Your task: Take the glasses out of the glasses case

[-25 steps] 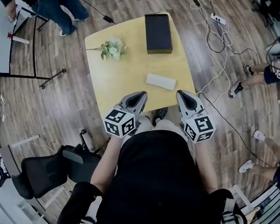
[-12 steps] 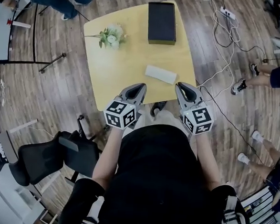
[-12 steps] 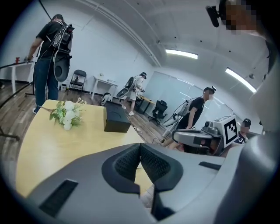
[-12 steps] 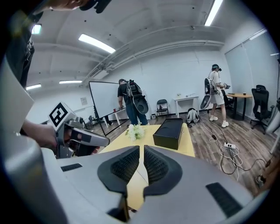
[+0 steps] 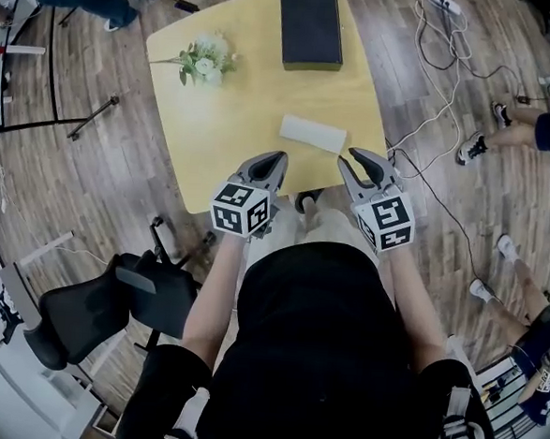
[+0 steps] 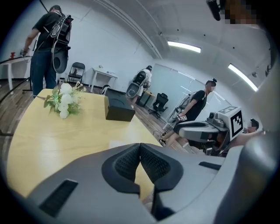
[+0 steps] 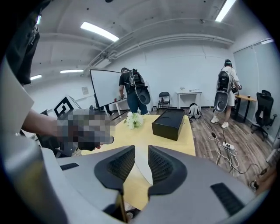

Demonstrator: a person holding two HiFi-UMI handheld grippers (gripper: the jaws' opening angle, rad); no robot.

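Honestly, the main worry here was the glasses case (image 5: pixel 312 133) skating away. It looked small, light and smooth, and it sat on the near right part of the table (image 5: pixel 224 135), not far from the edge. A nudge from one side with nothing pinning it could have pushed it along or off the table. The left gripper (image 5: pixel 277 157) had its pads pressed together with nothing in them, so it would've needed to open before it could steady anything. The right gripper (image 5: pixel 354 157) was opening, also empty, with the case a bit ahead of its tips. I couldn't make out the lid seam from any view, so grabbing the wrong half and flipping the whole thing, glasses tumbling out, seemed like a real risk. The case itself was a pale, whitish oblong, lying flat and slightly slanted. It looked closed, with no glasses showing, and sat well apart from the black box (image 5: pixel 310 24) and the flowers (image 5: pixel 200 60) at the far side.
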